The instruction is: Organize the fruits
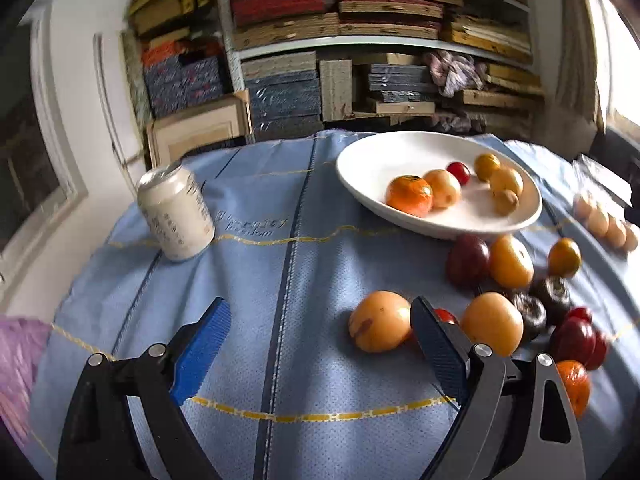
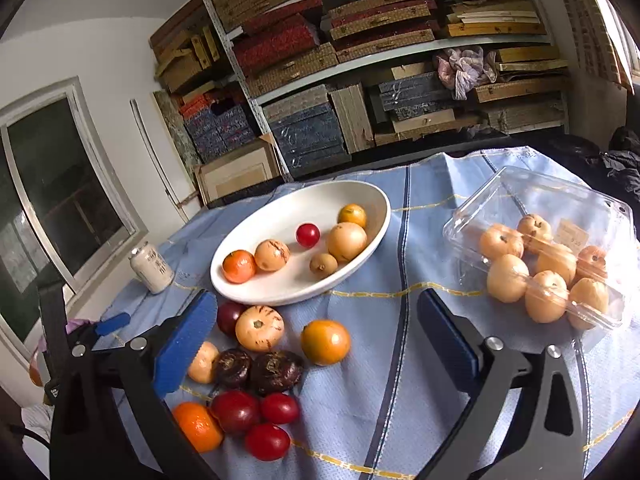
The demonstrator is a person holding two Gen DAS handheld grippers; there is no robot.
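While the white bowl [image 2: 256, 236] on the counter [image 2: 380, 380] already holds six fruits, about ten loose fruits [image 2: 260, 328] lie beside it; the left claw [image 1: 320, 332] and right claw [image 2: 316, 324] both gape empty.

Glossy white bowl [image 2: 376, 200], woven cloth [image 2: 400, 380], clear plastic box [image 2: 520, 188]

**Fruit split between bowl and cloth**

Six pieces are sitting in the white oval bowl [image 2: 256, 224] — a tangerine [image 2: 239, 266], a small red tomato [image 2: 307, 235], a little brown fruit [image 2: 323, 264] and three yellow-orange ones. Loose fruit is lying on the cloth just in front — an orange-yellow one [image 2: 325, 342], two dark wrinkled ones [image 2: 276, 372], red tomatoes [image 2: 267, 441] and another tangerine [image 2: 198, 426].
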